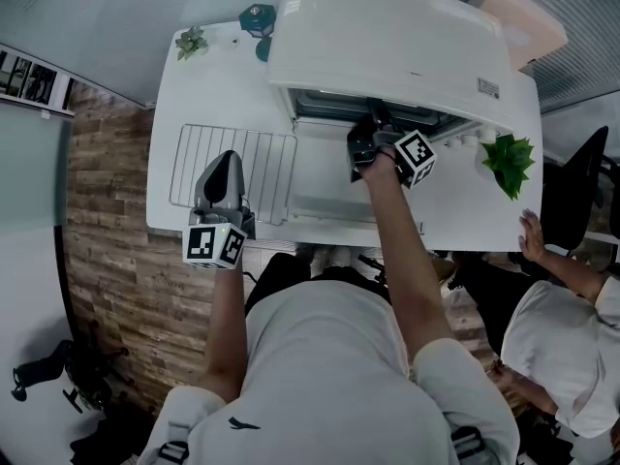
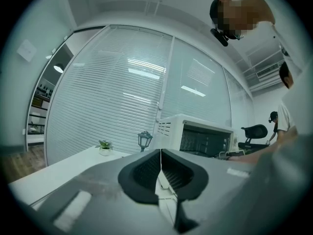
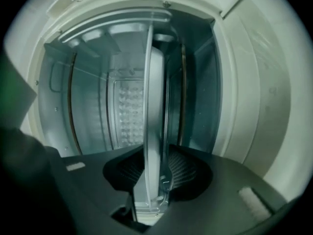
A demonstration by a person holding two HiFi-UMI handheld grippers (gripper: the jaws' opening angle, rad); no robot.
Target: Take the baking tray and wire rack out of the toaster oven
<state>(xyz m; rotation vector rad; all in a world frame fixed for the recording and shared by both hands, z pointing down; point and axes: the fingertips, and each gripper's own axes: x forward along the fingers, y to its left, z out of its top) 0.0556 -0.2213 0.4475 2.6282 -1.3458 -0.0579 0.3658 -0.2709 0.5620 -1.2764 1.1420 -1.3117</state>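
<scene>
Right gripper view — right gripper (image 3: pixel 157 173) jaws apart, straddling the baking tray (image 3: pixel 155 106) rim, not clamped; tray sits inside the open toaster oven (image 3: pixel 83 106). Head view: left gripper (image 1: pixel 221 177) clenched, empty — above the wire rack (image 1: pixel 266 163) lying on the white table (image 1: pixel 194 85).

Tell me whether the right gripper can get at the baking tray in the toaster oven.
Probably yes: the oven door is open, and the baking tray has its rim between the fingers of the right gripper.
</scene>
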